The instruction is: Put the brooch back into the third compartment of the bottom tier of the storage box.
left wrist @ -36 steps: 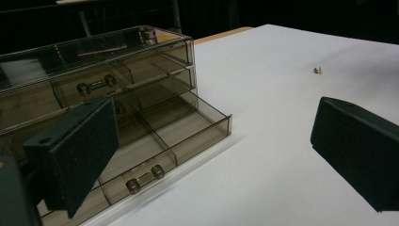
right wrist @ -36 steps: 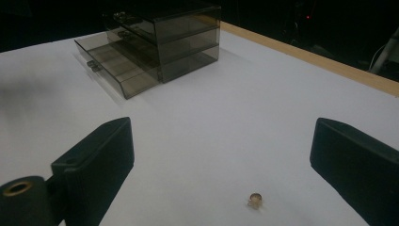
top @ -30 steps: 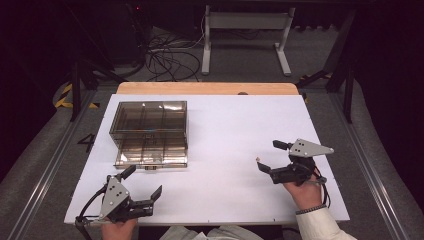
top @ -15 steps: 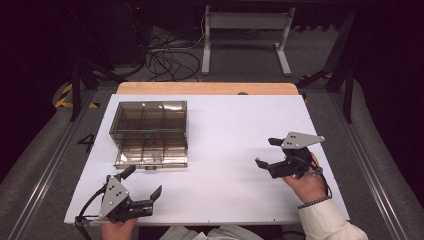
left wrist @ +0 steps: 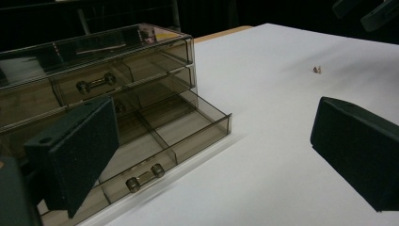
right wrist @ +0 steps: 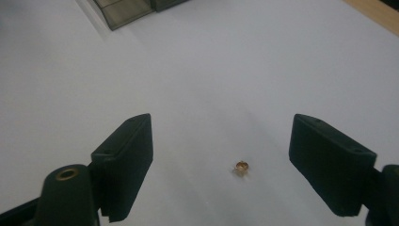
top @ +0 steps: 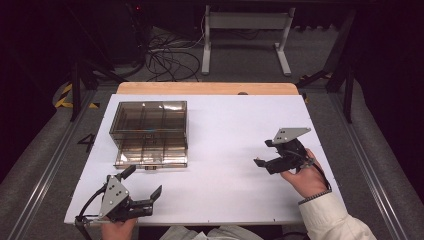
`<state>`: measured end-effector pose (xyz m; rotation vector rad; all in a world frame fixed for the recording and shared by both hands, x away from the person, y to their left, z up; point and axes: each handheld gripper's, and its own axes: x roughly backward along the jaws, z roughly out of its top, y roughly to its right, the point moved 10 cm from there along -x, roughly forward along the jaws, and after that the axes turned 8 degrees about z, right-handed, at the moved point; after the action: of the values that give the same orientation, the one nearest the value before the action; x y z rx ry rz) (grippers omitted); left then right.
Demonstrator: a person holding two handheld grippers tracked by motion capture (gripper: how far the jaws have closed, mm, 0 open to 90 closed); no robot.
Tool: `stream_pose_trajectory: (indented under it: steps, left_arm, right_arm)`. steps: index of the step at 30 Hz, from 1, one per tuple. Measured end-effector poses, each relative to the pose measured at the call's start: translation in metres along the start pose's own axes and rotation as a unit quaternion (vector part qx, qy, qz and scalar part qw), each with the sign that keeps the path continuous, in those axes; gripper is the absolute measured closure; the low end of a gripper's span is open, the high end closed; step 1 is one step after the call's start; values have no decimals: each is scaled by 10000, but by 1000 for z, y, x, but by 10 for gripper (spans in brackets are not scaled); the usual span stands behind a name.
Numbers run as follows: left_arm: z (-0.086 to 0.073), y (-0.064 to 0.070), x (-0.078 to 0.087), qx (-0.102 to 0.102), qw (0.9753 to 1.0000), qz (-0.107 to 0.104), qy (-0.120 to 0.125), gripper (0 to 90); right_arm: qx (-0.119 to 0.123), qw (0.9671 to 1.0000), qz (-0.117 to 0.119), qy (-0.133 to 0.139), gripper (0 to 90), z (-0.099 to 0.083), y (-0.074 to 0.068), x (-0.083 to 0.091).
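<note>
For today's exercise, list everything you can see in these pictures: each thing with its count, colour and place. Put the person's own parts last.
Drawer organiser: one, smoky transparent brown, left on the table, bottom drawer pulled out.
Small object: one, gold-brown, on the sheet between the right gripper's jaws; too small to identify.
Table: one, white top, wooden far edge.
Cables: several, dark, on the floor beyond.
Left gripper: black, open, near edge.
Right gripper: black, open.
Sleeve: white, right arm.

bright, evenly lit white table (top: 225, 125) against dark surroundings, soft shadows, slightly soft focus throughout
</note>
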<state>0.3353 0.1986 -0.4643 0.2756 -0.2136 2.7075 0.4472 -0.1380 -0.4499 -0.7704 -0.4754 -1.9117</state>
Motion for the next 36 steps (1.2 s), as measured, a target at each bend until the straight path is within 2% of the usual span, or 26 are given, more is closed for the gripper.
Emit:
stream_pose_trajectory:
  steps: [3,13,25,27,36]
  left_arm:
    - [0,0,0,4,10000,2,1,26]
    - [0,-1,0,20,10000,12,6,26]
    - [0,-1,0,23,10000,16,8,26]
    - [0,-1,1,7,10000,8,3,26]
    - [1,-2,1,10,10000,22,16,28]
  right_arm:
    - [-77,9997,35,-238,247,-3,3,-6]
    - [-210,9971,63,-732,284,-9,12,-20]
    - [-268,9950,-20,-959,319,-14,20,-29]
    - [-250,9944,-80,-1019,372,-16,21,-30]
    - [-437,9923,-79,-1156,444,-26,29,-42]
